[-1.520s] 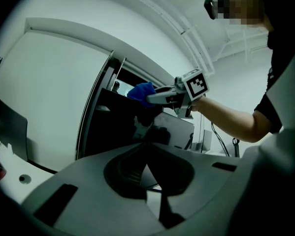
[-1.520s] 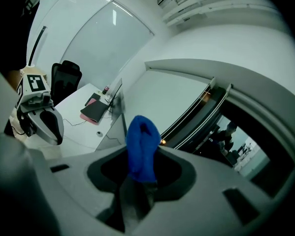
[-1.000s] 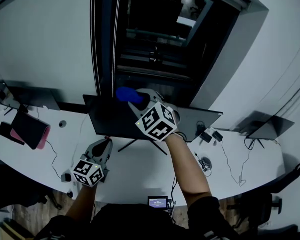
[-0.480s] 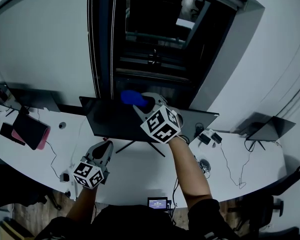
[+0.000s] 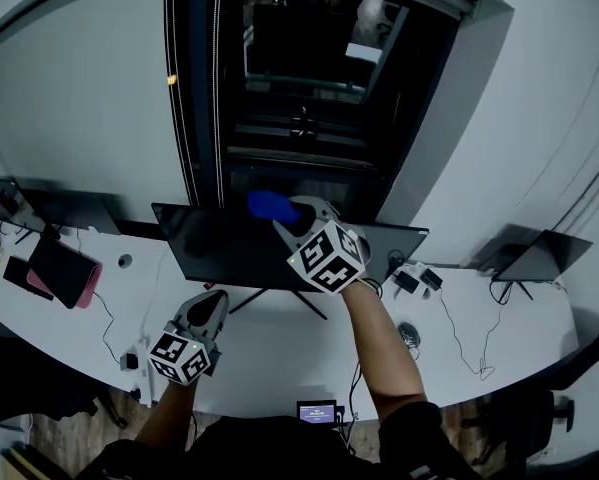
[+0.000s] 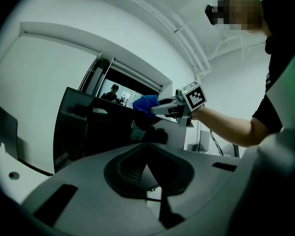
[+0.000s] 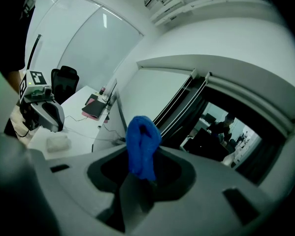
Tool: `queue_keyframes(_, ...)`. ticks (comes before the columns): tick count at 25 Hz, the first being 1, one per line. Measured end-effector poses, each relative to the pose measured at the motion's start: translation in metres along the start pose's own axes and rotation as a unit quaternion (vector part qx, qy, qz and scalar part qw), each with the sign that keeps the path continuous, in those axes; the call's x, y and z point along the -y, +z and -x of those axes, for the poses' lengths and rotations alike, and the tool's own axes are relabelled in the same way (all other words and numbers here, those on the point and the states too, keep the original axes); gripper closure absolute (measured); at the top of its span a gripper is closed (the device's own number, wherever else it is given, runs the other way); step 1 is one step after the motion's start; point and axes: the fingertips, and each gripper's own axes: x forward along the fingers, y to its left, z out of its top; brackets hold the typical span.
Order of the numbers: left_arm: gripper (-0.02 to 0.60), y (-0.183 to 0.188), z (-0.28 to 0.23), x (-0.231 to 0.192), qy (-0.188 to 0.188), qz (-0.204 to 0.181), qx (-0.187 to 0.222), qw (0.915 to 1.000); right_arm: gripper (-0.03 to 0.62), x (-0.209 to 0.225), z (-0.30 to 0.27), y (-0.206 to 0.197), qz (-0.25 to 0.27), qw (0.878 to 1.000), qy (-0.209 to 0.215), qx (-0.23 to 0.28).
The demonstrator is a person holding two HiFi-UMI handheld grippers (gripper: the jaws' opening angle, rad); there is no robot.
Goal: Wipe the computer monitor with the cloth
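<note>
A dark computer monitor (image 5: pixel 224 250) stands on the white desk (image 5: pixel 279 338). A bunched blue cloth (image 5: pixel 269 206) sits at the monitor's top edge, with my right gripper (image 5: pixel 291 218) shut on it. In the right gripper view the cloth (image 7: pixel 142 144) sticks up from between the jaws of the right gripper (image 7: pixel 141 168). My left gripper (image 5: pixel 209 306) hangs low over the desk in front of the monitor's left half, jaws together and empty. The left gripper view shows the monitor (image 6: pixel 88 129), the cloth (image 6: pixel 145 103) and the right gripper (image 6: pixel 162 108) at the screen's top.
Other dark monitors stand at the far left (image 5: pixel 64 210) and far right (image 5: pixel 539 258). A dark pad with a pink edge (image 5: pixel 64 271) lies at left. Cables and adapters (image 5: pixel 414 280) lie right of the monitor. A dark glass doorway (image 5: pixel 309 98) is behind. A small lit device (image 5: pixel 316 409) sits at the desk's front edge.
The right gripper has slid the blue cloth rightward along the monitor's top edge. The left gripper has stayed in about the same place.
</note>
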Motion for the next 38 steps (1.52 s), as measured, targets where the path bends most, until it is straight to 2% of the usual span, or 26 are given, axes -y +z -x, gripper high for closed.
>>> queue_keyframes(18, 0.588, -0.003, -0.029, 0.039, -0.001, -0.016, -0.003, 0.9999, 0.467, 0.025, 0.044, -0.052, -0.011, 1.000, -0.013, -0.001)
queue_keyframes(38, 0.588, -0.014, -0.086, 0.092, -0.022, -0.023, -0.012, 0.9994, 0.467, 0.062, 0.096, -0.113, -0.031, 0.999, -0.034, 0.002)
